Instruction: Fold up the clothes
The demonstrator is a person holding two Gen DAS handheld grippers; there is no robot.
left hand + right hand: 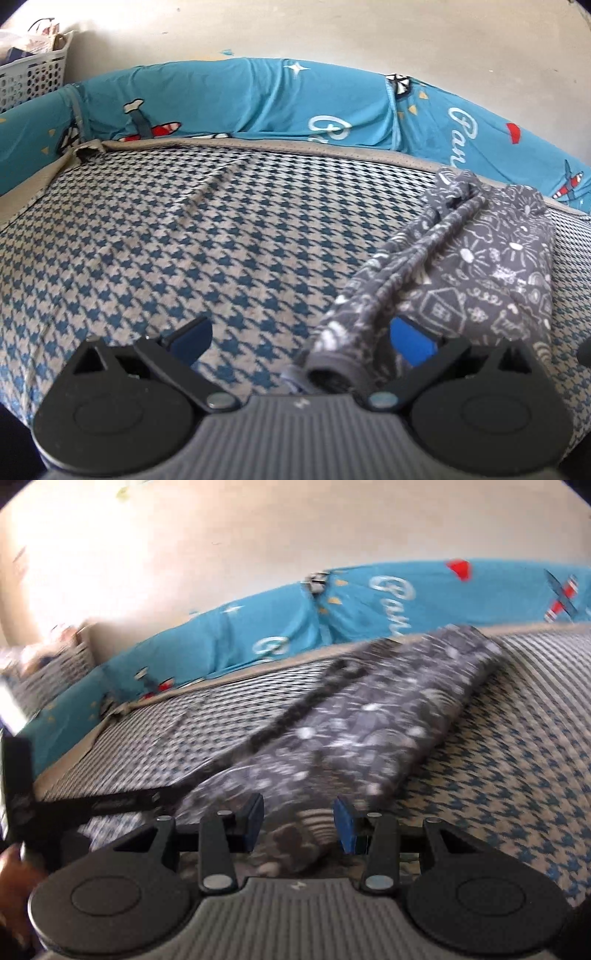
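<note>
A: Left wrist view, starting at the left edge. Findings?

B: White basket (33,74) in the upper left corner, against a pale wall (332,33). A blue printed bumper (240,96) runs across the upper band. Below it, the houndstooth mattress cover (147,240) fills the centre.

A: The tool?

B: The left gripper (301,339) stands spread wide at the bottom edge, clamping nothing. The grey patterned garment (461,266) lies bunched at the right, its rolled end reaching down between the fingers, close to the right-hand blue pad (413,336).

A: Right wrist view?

B: Blurred. Part of a hand (14,878) at the lower left edge. The garment (369,716) stretches from lower centre to upper right across the cover (517,760). The right gripper (299,823) stands about half spread with cloth between its pads; whether they pinch it I cannot tell.
</note>
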